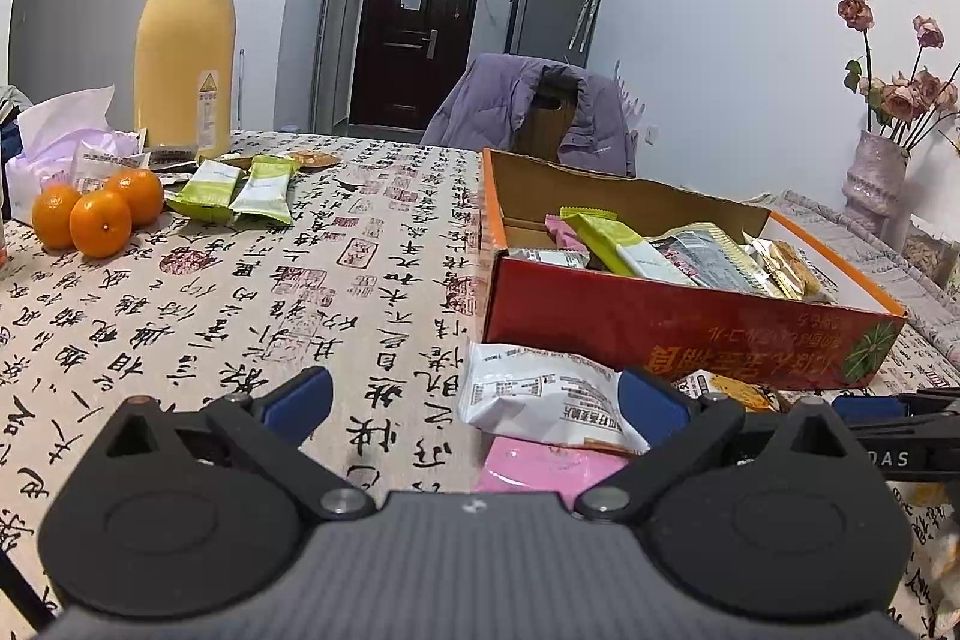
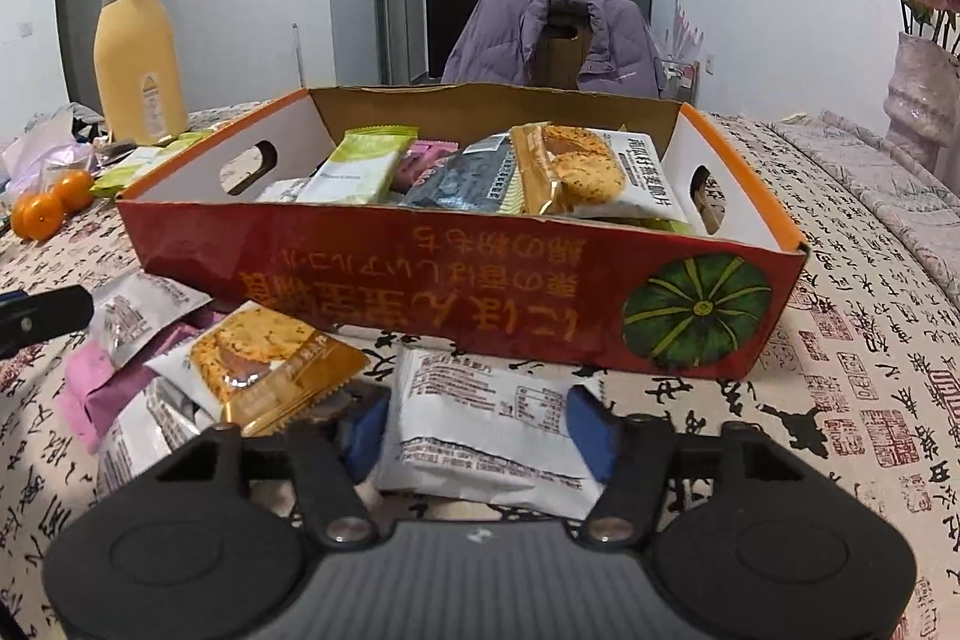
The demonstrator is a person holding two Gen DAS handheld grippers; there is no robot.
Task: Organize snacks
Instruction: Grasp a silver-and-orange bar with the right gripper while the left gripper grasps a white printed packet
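A red cardboard box [image 2: 420, 280] with orange rims holds several snack packets. Just in front of it lies a white snack packet [image 2: 489, 418], and my right gripper [image 2: 480, 430] is shut on it, one blue pad against each side. To its left lie loose snacks: an orange biscuit packet [image 2: 270, 358], a pink one [image 2: 96, 388] and white ones. In the left wrist view my left gripper [image 1: 477, 403] stands open just above the tablecloth, short of the box [image 1: 660, 334]. A white packet [image 1: 540, 400] lies beside its right pad, over a pink packet [image 1: 540, 466].
Three oranges [image 1: 96, 214], two green packets [image 1: 234, 190], a tissue bag [image 1: 66, 142] and a yellow flask [image 1: 183, 52] stand at the table's far left. A vase of dried flowers [image 1: 876, 172] is at the right. A chair with a purple jacket [image 1: 528, 112] sits behind the table.
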